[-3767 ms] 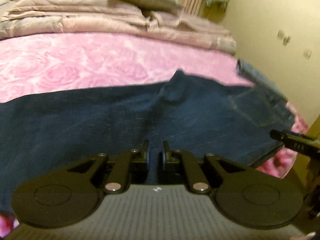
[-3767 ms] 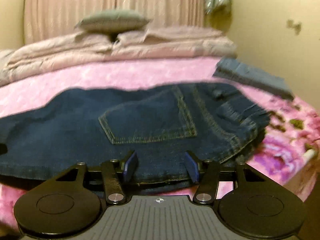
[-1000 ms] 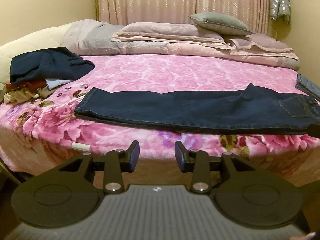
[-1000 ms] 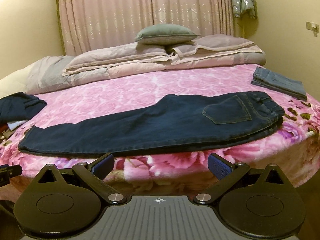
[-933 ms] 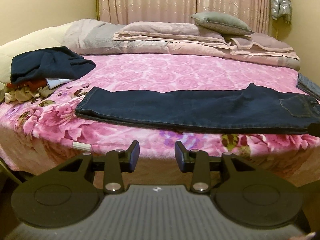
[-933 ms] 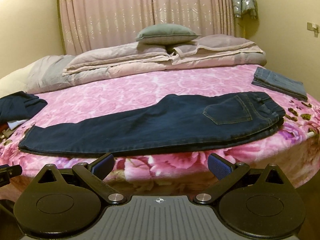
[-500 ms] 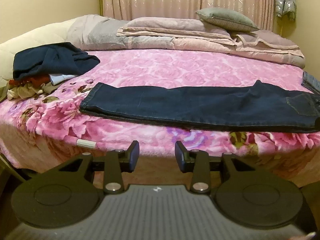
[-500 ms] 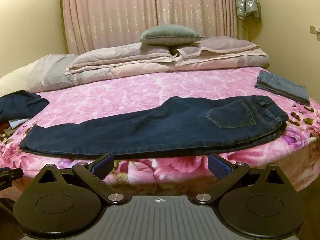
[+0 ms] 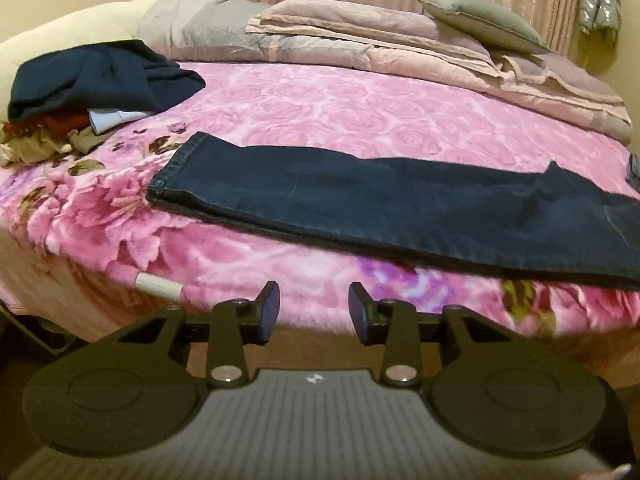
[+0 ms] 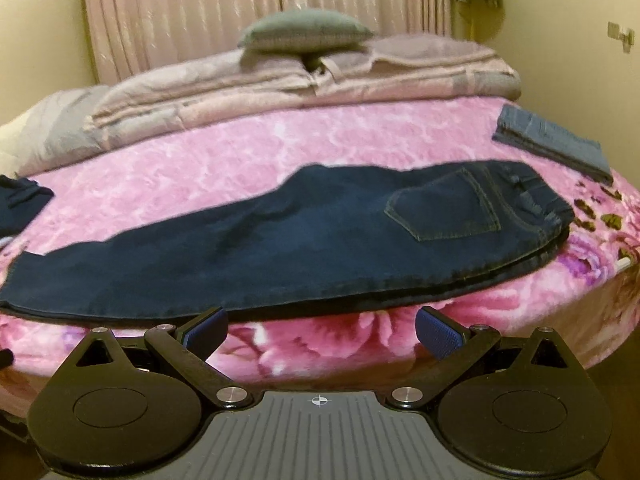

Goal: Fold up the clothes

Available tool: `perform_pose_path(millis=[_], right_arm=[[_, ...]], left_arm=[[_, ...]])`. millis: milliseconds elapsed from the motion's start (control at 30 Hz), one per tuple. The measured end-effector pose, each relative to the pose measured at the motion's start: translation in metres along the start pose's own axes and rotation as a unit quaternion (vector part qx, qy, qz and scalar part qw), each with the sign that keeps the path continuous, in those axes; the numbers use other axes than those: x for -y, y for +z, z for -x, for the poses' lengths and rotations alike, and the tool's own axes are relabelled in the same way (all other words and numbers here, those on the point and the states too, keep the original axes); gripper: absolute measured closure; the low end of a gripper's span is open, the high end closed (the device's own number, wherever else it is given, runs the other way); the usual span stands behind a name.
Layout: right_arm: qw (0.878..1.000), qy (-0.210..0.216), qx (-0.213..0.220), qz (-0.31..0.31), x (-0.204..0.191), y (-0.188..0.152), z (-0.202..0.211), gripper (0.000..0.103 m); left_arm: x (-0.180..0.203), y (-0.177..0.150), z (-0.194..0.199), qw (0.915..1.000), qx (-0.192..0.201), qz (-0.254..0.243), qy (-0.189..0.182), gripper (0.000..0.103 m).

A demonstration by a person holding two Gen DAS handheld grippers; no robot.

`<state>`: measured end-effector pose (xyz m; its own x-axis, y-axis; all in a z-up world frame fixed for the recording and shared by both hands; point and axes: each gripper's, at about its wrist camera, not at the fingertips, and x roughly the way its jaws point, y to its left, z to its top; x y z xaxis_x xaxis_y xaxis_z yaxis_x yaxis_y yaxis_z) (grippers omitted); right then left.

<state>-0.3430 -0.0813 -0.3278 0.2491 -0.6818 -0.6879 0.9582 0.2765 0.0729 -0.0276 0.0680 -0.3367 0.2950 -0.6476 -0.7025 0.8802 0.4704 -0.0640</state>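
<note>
Dark blue jeans lie flat along the bed's near edge, folded lengthwise with one leg on the other, hems at the left and waist at the right. In the right wrist view the same jeans show a back pocket near the waist. My left gripper hangs open just short of the bed's edge, below the leg part, holding nothing. My right gripper is wide open with blue pads, close under the jeans' near seam, and nothing is between its fingers.
A pile of unfolded clothes sits at the bed's left. A folded lighter pair of jeans lies at the right edge. Folded quilts and a grey pillow are at the back. The pink floral blanket covers the bed.
Both grippers have let go of the jeans and drawn back from the bed. Over the last second both have come closer to the bed edge again, the left one shifting left.
</note>
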Motion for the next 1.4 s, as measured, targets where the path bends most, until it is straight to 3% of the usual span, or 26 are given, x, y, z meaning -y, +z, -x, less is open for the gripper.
perform_pose_path(millis=[67,167,233,400,600,733,1000,1067,1100,1133,1167,1267,1333,1400], right_arm=[[1.000,-0.009,-0.014,-0.004,0.006,0.002,-0.013,0.001],[0.999,-0.022,-0.035,-0.012,0.016,0.003,-0.033,0.001],[0.999,-0.027,-0.038,-0.021,0.023,0.007,-0.041,0.001],[0.998,-0.019,-0.024,-0.062,0.043,0.017,-0.054,0.001],[0.992,-0.014,-0.040,-0.120,0.059,0.027,-0.073,0.001],[0.991,-0.021,-0.050,-0.126,0.060,0.028,-0.082,0.001],[0.991,-0.028,-0.063,-0.115,0.054,0.024,-0.094,0.001],[0.991,-0.029,-0.066,-0.116,0.053,0.023,-0.096,0.001],[0.991,-0.030,-0.067,-0.115,0.052,0.023,-0.097,0.001],[0.991,-0.030,-0.067,-0.114,0.052,0.023,-0.097,0.001],[0.991,-0.031,-0.067,-0.113,0.052,0.024,-0.097,0.001],[0.991,-0.035,-0.068,-0.113,0.055,0.023,-0.097,0.001],[0.990,-0.040,-0.069,-0.116,0.059,0.023,-0.097,0.001],[0.990,-0.045,-0.069,-0.118,0.063,0.022,-0.096,0.001]], left_arm=[[-0.008,0.007,-0.010,0.9999,0.003,0.014,-0.005,0.080],[-0.026,0.020,-0.027,0.9986,0.001,0.052,-0.012,0.080],[-0.049,0.029,-0.042,0.9934,-0.005,0.113,-0.019,0.080],[-0.114,0.042,-0.078,0.9632,0.001,0.266,-0.034,0.087],[-0.168,0.046,-0.107,0.9170,0.010,0.396,-0.047,0.088],[-0.186,0.040,-0.124,0.8882,0.002,0.454,-0.070,0.088],[-0.192,0.028,-0.136,0.8735,-0.014,0.479,-0.085,0.095],[-0.191,0.029,-0.135,0.8794,-0.015,0.469,-0.080,0.095],[-0.191,0.030,-0.135,0.8832,-0.015,0.462,-0.076,0.103],[-0.190,0.031,-0.135,0.8869,-0.015,0.456,-0.073,0.103],[-0.189,0.033,-0.133,0.8981,-0.010,0.434,-0.070,0.103],[-0.176,0.039,-0.131,0.9465,0.008,0.319,-0.048,0.100],[-0.167,0.034,-0.133,0.9619,0.015,0.271,-0.034,0.100],[-0.159,0.036,-0.127,0.9693,0.019,0.244,-0.019,0.099]])
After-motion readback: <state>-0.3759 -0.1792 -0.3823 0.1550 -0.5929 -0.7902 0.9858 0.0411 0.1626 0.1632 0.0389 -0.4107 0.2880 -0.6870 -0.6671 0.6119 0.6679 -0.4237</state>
